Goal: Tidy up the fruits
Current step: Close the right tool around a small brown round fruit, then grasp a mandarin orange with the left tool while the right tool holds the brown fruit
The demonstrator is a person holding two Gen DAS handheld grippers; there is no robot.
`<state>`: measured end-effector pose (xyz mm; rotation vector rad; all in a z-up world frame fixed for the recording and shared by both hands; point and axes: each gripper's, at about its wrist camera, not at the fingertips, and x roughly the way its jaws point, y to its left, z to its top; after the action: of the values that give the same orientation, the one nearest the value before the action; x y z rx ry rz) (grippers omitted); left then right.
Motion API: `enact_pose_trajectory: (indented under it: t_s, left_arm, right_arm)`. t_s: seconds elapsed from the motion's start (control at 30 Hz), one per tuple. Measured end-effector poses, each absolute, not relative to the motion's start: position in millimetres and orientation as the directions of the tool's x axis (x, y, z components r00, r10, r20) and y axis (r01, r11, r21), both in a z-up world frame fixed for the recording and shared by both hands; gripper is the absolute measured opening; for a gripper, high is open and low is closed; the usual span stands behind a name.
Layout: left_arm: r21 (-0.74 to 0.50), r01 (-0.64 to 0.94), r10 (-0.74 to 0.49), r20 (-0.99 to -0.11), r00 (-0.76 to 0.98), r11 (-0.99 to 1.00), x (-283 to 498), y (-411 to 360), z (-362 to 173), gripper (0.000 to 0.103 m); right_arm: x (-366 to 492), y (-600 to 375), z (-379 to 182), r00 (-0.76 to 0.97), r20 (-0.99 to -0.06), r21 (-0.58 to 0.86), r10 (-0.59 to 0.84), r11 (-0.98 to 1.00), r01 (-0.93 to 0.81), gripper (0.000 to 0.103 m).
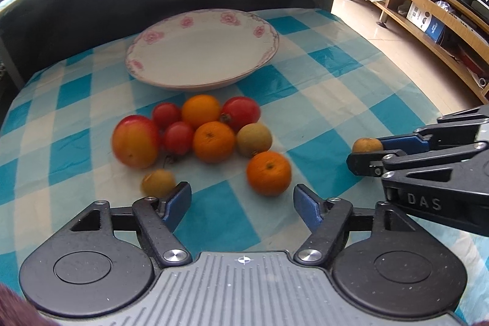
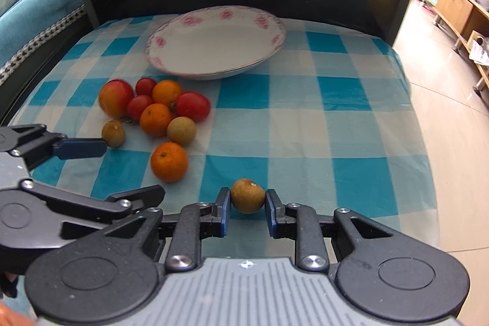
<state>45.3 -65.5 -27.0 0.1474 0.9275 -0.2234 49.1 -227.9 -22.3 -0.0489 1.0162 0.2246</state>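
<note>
The white pink-flowered plate (image 2: 262, 20) is sitting empty; the right hand-held gripper (image 2: 247, 208) is clamping one small brown round fruit (image 2: 247, 196) — the left hand-held gripper (image 1: 243, 199) is gaping, holding nothing.

My right gripper (image 2: 247, 211) sits at lower centre of its own view, blue pads clamped on a small brown fruit (image 2: 248, 195). My left gripper (image 1: 242, 199), bottom centre of its view, has jaws spread apart with nothing between them, angled downward.
</note>
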Motion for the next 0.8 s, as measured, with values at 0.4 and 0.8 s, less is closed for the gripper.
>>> enact_pose_trajectory:
  t_s: [0.4,0.8]
  left_arm:
    - [-0.007,0.234,-0.145,-0.802,0.579,0.972,59.1,-75.6,-27.7,0.064]
    - [-0.035,0.254,-0.175,-0.816,0.551,0.966,50.5,-67.9,-23.3,0.041]
  right_arm:
    - [51.3,-247.7,-19.8,0.504,-0.850,0.082,0.155,0.983,-0.164,0.027]
    - [50.3,-245.7,-14.6,0.506,-0.849,0.081,0.151,0.984,-0.158,0.027]
